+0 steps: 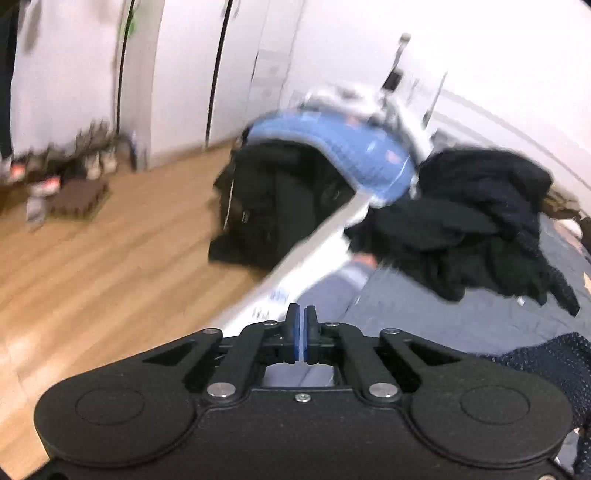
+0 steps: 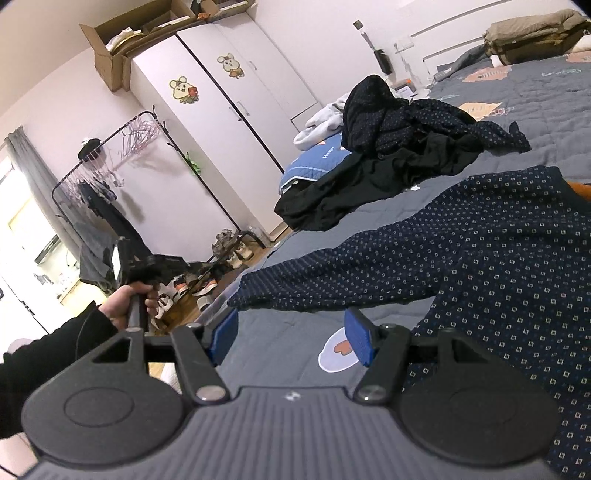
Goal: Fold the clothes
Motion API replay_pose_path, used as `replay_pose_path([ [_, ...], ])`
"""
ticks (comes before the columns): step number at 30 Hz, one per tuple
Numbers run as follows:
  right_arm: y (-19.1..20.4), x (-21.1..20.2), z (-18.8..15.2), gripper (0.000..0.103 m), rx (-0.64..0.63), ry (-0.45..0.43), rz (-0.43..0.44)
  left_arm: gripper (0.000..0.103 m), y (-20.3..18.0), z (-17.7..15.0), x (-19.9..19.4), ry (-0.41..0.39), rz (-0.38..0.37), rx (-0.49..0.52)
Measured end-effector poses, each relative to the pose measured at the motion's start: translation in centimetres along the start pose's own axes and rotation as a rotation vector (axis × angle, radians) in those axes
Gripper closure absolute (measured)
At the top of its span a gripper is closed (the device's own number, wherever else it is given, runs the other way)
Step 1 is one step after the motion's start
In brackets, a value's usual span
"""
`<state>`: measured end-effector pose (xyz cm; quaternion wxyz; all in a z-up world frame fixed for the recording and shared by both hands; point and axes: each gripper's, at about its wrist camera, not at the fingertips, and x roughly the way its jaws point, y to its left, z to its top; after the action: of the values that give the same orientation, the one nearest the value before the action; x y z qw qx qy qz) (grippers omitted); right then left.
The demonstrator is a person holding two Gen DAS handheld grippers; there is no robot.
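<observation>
Grey quilted bed [image 2: 546,110]; wood floor [image 1: 92,266]; white wardrobe [image 2: 221,110]

garment [image 2: 480,266]: navy, small square print | clothes heap [image 2: 399,155]: black, navy dotted | bedspread [image 2: 554,110]: grey | pillow [image 1: 332,144]: blue | floor [image 1: 92,266]: light wood; pads [image 2: 356,339]: blue

Bedroom clutter around the bed [image 2: 546,122], non-task items only.
White wardrobe [image 2: 236,122] at 11 o'clock with two mouse stickers [image 2: 183,89], open cardboard box [image 2: 110,48] on top; black clothes rack [image 2: 122,166] with hangers at 9 o'clock; shoes [image 2: 207,284] on the wood floor [image 1: 92,258] below it; folded blankets [image 2: 535,35] at 1 o'clock; blue quilted cushion [image 1: 332,147], blurred.
</observation>
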<state>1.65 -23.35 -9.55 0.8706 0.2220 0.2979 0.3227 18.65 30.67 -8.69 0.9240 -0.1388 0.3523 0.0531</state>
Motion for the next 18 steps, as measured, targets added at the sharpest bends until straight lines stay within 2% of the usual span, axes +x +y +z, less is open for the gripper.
replay_pose_path([
  [2, 0.0, -0.1, 0.1, 0.04, 0.001, -0.003, 0.0, 0.091, -1.0, -1.4, -0.2, 0.049, -0.065, 0.034],
  [4, -0.2, -0.1, 0.1, 0.04, 0.012, -0.005, -0.001, 0.059, -2.0, -3.3, -0.6, 0.07, -0.116, 0.059],
  [5, -0.3, -0.1, 0.1, 0.04, 0.017, -0.003, -0.004, 0.054, -2.3, -4.2, -0.6, 0.082, -0.139, 0.049],
  [8, -0.1, -0.1, 0.0, 0.04, 0.013, 0.001, -0.002, 0.054, -3.1, -7.1, -0.9, 0.112, -0.21, -0.024],
  [13, 0.6, 0.0, -0.1, 0.04, 0.012, -0.005, 0.025, 0.054, -2.6, -10.2, 0.1, 0.124, -0.272, -0.224],
  [18, 1.7, 0.5, -0.4, 0.04, -0.013, -0.013, 0.025, 0.054, -1.5, -10.7, 2.2, 0.109, -0.268, -0.433],
])
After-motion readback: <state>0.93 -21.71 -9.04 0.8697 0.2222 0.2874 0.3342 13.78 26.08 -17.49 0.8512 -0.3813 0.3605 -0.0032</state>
